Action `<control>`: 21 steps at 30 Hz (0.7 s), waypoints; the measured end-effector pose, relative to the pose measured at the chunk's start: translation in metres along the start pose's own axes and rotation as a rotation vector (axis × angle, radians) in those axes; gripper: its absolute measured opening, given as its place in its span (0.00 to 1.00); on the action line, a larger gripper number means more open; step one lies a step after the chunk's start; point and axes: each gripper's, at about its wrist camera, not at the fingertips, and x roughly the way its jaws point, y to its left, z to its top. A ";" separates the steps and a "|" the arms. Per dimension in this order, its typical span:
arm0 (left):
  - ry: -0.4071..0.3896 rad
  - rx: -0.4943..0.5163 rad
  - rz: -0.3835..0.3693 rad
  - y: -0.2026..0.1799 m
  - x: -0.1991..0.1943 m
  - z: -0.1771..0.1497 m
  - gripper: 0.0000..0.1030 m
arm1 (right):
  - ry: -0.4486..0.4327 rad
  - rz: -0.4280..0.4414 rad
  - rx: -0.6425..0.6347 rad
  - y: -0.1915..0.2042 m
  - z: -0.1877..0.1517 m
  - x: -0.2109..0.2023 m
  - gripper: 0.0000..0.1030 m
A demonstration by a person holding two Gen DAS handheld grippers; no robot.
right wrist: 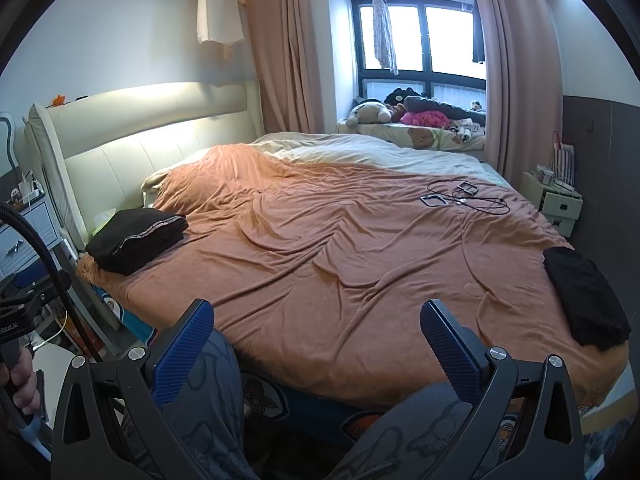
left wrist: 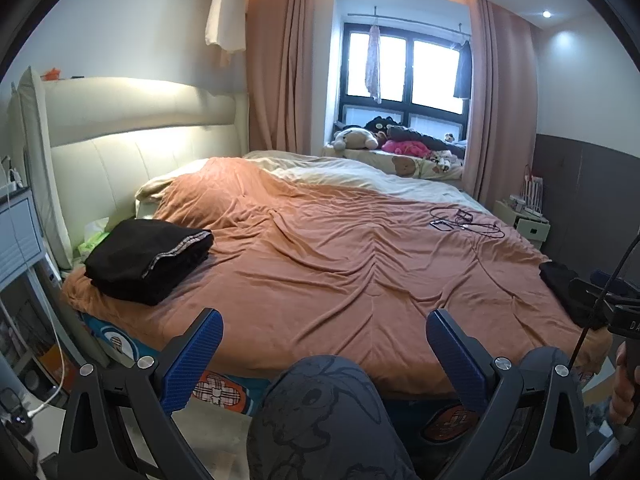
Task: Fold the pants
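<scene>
A folded stack of black pants with a pale side stripe lies on the orange bedspread at the near left corner, by the headboard. Another dark garment lies crumpled at the bed's right edge. My left gripper is open and held back from the bed's near edge, above the person's knee, with nothing between its blue pads. My right gripper is open too, empty, over the near edge of the bed. The right gripper also shows in the left wrist view at the far right, held by a hand.
A phone and tangled cables lie on the far right of the bed. A cream headboard stands left, a nightstand beside it, a small cabinet at the right. Stuffed toys sit on the window ledge.
</scene>
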 end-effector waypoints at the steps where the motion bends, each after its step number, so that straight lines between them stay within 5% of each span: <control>1: -0.002 -0.004 -0.004 0.000 -0.001 0.000 1.00 | 0.001 0.001 -0.002 0.000 0.000 0.000 1.00; 21: -0.023 0.012 -0.015 -0.007 -0.016 0.004 1.00 | 0.002 -0.004 -0.005 -0.001 0.002 -0.004 1.00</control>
